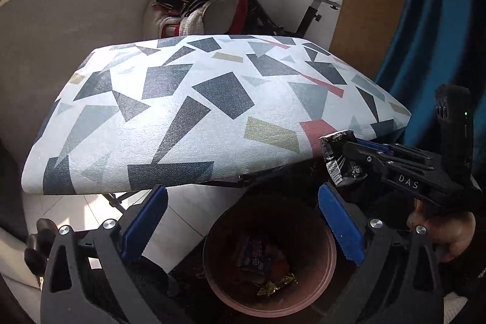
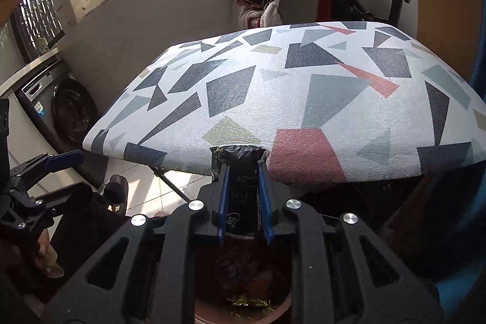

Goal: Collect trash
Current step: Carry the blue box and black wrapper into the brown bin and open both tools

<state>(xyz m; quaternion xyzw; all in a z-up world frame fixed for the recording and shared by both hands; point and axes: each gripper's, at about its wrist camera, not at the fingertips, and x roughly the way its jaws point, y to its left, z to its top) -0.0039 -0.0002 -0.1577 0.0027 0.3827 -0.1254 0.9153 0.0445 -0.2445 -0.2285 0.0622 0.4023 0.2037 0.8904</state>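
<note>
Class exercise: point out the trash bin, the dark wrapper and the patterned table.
trash bin [image 1: 329, 272], left wrist view, right rim.
dark wrapper [image 2: 240, 157], right wrist view, top end.
patterned table [image 1: 194, 111], left wrist view, bare top.

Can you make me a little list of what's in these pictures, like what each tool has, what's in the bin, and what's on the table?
left tool: open, nothing between its blue pads, above the bin
right tool: shut on a dark crumpled wrapper
bin: reddish-brown, round, on the floor below the table edge
inside bin: a printed packet and a gold wrapper
table: white cover with grey, red and tan shapes, no trash visible on it
behind table: chair piled with clothes, exercise bike
</note>
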